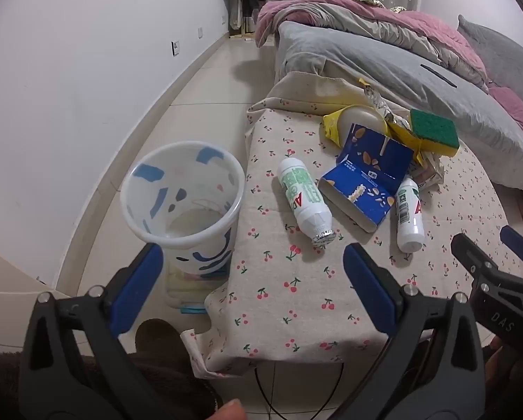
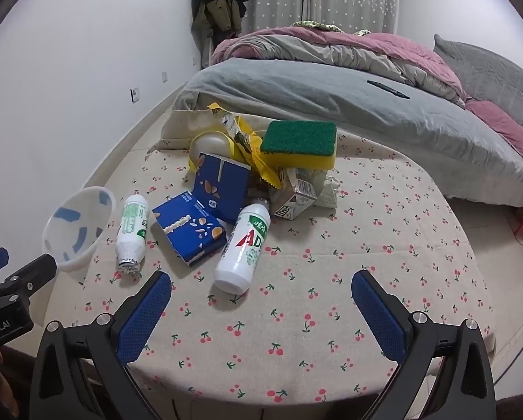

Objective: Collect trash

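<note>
Both claws empty, jaws apart. Left claw hangs between bin and bottle; right claw faces second bottle, evidently poised for pickup.

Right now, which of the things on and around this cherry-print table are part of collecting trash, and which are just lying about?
For the job:
white plastic bin with blue patches
white bottle with foil cap
white bottle with red letters
torn blue carton
yellow foil wrapper
crumpled small carton

Possibly not trash, or just lying about:
green-and-yellow sponge
black pen on grey bedding
</note>
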Demonstrator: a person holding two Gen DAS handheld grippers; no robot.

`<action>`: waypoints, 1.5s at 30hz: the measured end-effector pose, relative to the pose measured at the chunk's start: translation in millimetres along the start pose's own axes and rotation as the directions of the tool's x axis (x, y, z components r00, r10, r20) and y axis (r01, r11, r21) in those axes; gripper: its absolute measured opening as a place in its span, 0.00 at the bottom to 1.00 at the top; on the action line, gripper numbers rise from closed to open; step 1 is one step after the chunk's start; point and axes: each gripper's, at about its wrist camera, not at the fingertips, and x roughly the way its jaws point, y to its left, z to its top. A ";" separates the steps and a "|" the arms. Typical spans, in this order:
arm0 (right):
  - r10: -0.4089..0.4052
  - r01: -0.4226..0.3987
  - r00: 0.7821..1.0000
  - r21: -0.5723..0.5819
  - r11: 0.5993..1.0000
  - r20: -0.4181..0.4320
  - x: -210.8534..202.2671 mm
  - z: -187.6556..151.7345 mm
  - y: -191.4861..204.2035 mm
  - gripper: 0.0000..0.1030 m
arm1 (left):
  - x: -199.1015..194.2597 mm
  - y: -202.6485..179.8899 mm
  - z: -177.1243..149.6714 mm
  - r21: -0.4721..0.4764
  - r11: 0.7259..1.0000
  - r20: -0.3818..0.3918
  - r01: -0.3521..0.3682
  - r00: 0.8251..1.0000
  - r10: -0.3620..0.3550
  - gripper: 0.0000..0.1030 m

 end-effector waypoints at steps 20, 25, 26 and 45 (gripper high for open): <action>0.005 -0.005 1.000 0.004 1.000 0.002 -1.9 1.8 -1.1 1.00 | -0.3 2.5 0.4 -0.002 1.000 0.000 0.005 1.000 -0.005 0.99; 0.005 -0.005 1.000 0.005 1.000 0.004 -2.1 1.8 -1.0 1.00 | -0.1 2.8 0.6 -0.003 1.000 -0.001 0.006 1.000 -0.006 0.99; 0.005 -0.005 1.000 0.005 1.000 0.003 -2.0 1.9 -1.0 1.00 | -0.2 2.7 0.6 -0.003 1.000 -0.001 0.007 1.000 -0.007 0.99; 0.005 -0.005 1.000 0.003 1.000 0.004 -2.2 1.6 -0.1 1.00 | -1.2 1.5 1.1 -0.004 1.000 -0.001 0.008 1.000 -0.008 0.99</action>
